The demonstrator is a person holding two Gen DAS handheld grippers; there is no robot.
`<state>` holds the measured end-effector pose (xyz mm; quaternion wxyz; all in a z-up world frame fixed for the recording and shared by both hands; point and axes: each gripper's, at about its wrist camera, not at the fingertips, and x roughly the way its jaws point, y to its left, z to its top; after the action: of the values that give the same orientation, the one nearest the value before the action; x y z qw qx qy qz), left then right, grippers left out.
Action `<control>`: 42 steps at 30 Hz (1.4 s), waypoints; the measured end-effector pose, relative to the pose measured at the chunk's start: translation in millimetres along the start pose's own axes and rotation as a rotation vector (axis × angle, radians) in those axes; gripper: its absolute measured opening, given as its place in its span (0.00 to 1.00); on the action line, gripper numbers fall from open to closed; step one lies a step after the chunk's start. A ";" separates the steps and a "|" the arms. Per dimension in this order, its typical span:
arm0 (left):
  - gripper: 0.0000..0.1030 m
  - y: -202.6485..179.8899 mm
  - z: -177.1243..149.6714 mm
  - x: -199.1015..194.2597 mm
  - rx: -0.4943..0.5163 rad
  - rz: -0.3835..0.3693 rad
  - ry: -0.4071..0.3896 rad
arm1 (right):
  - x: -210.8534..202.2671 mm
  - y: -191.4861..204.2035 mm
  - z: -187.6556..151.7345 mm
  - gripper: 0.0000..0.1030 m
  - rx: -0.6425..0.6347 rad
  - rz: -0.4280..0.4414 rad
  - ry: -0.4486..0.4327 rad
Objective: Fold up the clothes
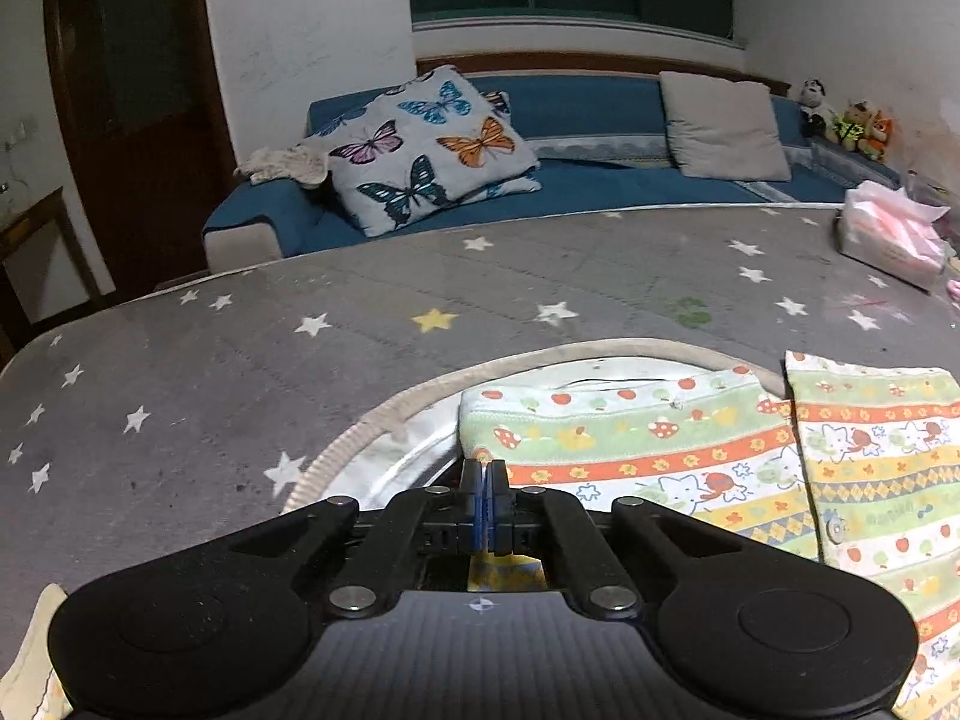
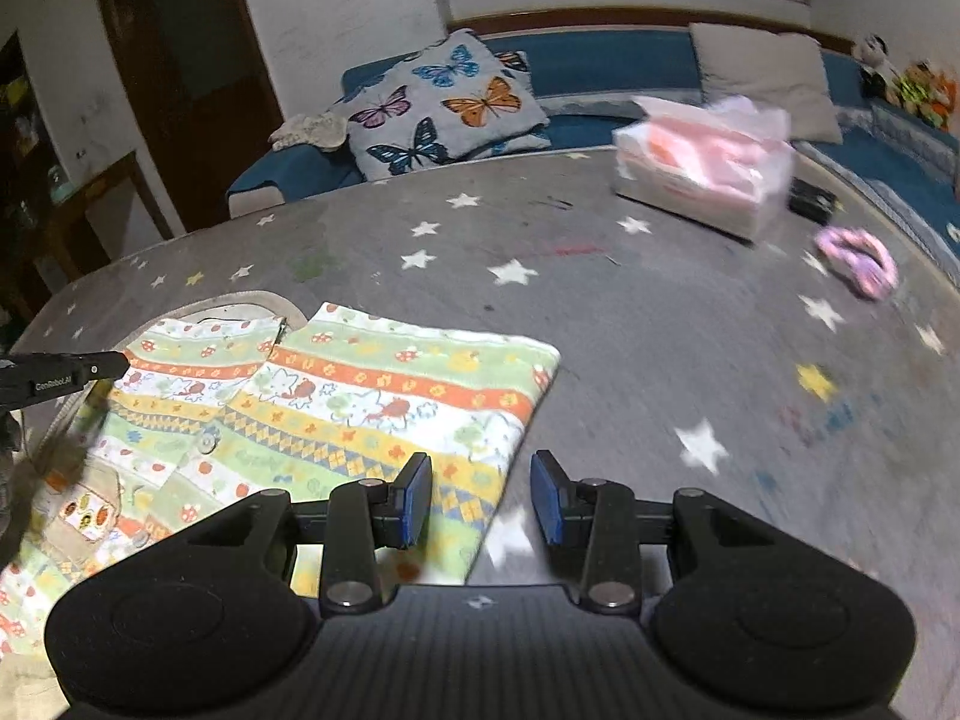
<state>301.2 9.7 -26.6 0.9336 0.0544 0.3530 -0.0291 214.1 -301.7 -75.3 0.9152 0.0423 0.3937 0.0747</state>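
A small patterned garment [image 1: 672, 450] with green, orange and yellow stripes lies partly folded on the grey star-print table cover [image 1: 240, 360]. My left gripper [image 1: 485, 480] is shut on the garment's left edge, with cloth showing beneath the jaws. In the right wrist view the garment [image 2: 372, 402] lies at the left, with its right part folded over. My right gripper [image 2: 480, 498] is open and empty, low over the garment's right front corner. The left gripper's finger [image 2: 66, 375] shows at the left edge, with cloth hanging from it.
A pink tissue pack [image 2: 708, 174] and a pink hair tie [image 2: 858, 261] lie at the table's far right. A blue sofa [image 1: 570, 180] with a butterfly cushion [image 1: 432, 144] stands behind the table. A dark door [image 1: 132, 90] is at the left.
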 end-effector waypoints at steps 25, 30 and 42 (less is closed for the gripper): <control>0.58 89.0 -63.3 -74.8 -0.087 0.144 0.026 | -12.2 118.1 -16.4 0.60 -0.315 0.113 -0.007; 0.58 108.3 -92.3 -97.3 -0.112 0.210 0.026 | -19.8 164.6 -36.8 0.64 -0.386 0.206 -0.008; 0.58 163.8 -122.4 -121.9 -0.244 0.327 0.013 | -34.7 207.7 -76.8 0.66 -0.504 0.245 -0.007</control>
<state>144.8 189.1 -23.7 0.9232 -0.0022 0.3464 0.1662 113.2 -101.5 -75.0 0.8824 -0.1393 0.3515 0.2800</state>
